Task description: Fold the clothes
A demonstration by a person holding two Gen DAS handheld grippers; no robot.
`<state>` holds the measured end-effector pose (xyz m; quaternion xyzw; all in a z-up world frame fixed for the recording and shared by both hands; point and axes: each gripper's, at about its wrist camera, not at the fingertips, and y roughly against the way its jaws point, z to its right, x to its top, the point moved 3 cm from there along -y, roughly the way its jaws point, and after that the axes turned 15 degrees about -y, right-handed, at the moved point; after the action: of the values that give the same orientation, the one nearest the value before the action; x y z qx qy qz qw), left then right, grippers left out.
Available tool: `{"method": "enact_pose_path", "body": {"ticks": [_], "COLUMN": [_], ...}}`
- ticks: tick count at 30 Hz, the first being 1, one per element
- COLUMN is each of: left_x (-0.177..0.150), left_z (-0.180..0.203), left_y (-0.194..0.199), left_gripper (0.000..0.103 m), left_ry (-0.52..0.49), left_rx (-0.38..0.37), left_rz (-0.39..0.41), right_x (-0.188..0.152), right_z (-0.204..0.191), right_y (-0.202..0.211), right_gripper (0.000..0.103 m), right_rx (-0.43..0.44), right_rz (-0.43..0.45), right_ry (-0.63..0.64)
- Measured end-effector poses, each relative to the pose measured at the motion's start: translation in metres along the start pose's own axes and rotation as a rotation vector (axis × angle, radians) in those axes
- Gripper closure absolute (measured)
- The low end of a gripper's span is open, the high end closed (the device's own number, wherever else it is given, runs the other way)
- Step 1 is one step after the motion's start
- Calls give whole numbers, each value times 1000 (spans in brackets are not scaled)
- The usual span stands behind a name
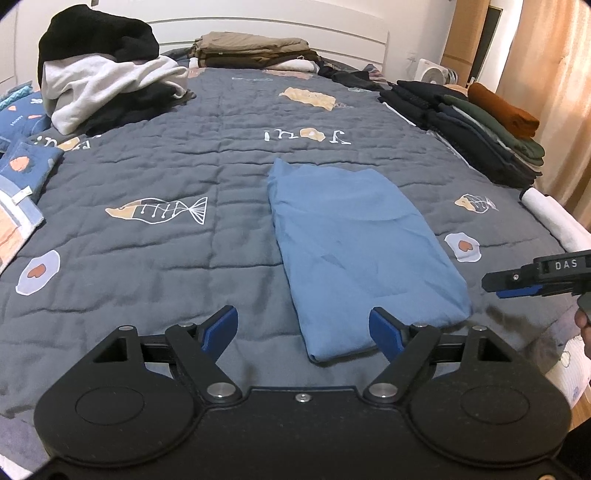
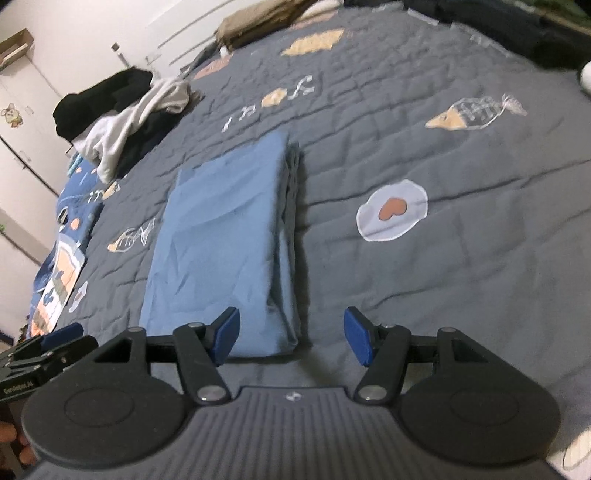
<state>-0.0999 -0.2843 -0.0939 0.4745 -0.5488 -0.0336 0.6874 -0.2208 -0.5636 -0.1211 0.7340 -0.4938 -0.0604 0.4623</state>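
Two grippers: both hover over the near edge of the bed, jaws apart, nothing between the blue pads.
Left gripper (image 1: 303, 332): spread wide, its right pad over the near left corner of the folded garment; whether it touches the cloth cannot be told.
Right gripper (image 2: 291, 339): jaws parted, held just above the quilt at the garment's near right corner, its left pad over the cloth's edge; also seen from the left wrist view at the right side, pointing inward.
Hand (image 1: 583, 325): only part of it shows behind the right gripper.
Blue garment (image 1: 354, 251): folded into a long rectangle, lying flat on the quilt near the bed's near edge, slightly right of the middle, layered edges along its right side.
Quilt (image 1: 184, 258): dark grey, printed with fish and fried eggs, covers the bed.
Unfolded heap (image 1: 99, 81): black and white clothes piled at the far left corner.
Dark folded stacks (image 1: 480, 125): ranged along the right edge, a rust-brown piece on top.
Khaki stack (image 1: 255, 50): at the far edge, against the headboard (image 1: 295, 22).
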Motion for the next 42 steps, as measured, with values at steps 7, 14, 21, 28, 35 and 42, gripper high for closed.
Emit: {"method": "enact_pose_path", "body": {"ticks": [7, 14, 21, 28, 35, 42], "left_x": [4, 8, 7, 7, 4, 0], "left_z": [-1, -2, -11, -16, -19, -25], "left_y": [-2, -1, 1, 1, 3, 1], "left_gripper": [26, 26, 26, 26, 26, 26], "left_ry": [12, 20, 54, 70, 73, 78], "left_rx": [-3, 7, 21, 23, 27, 39], "left_rz": [4, 24, 24, 24, 21, 8], "right_x": [17, 23, 26, 25, 24, 28], "right_z": [24, 24, 17, 12, -7, -5], "right_y": [-18, -39, -60, -70, -78, -91], "right_gripper": [41, 41, 41, 34, 29, 24], "right_rx": [167, 211, 217, 231, 255, 303], "right_rz": [-84, -131, -177, -188, -219, -221], "right_ry": [-162, -187, -140, -111, -60, -84]}}
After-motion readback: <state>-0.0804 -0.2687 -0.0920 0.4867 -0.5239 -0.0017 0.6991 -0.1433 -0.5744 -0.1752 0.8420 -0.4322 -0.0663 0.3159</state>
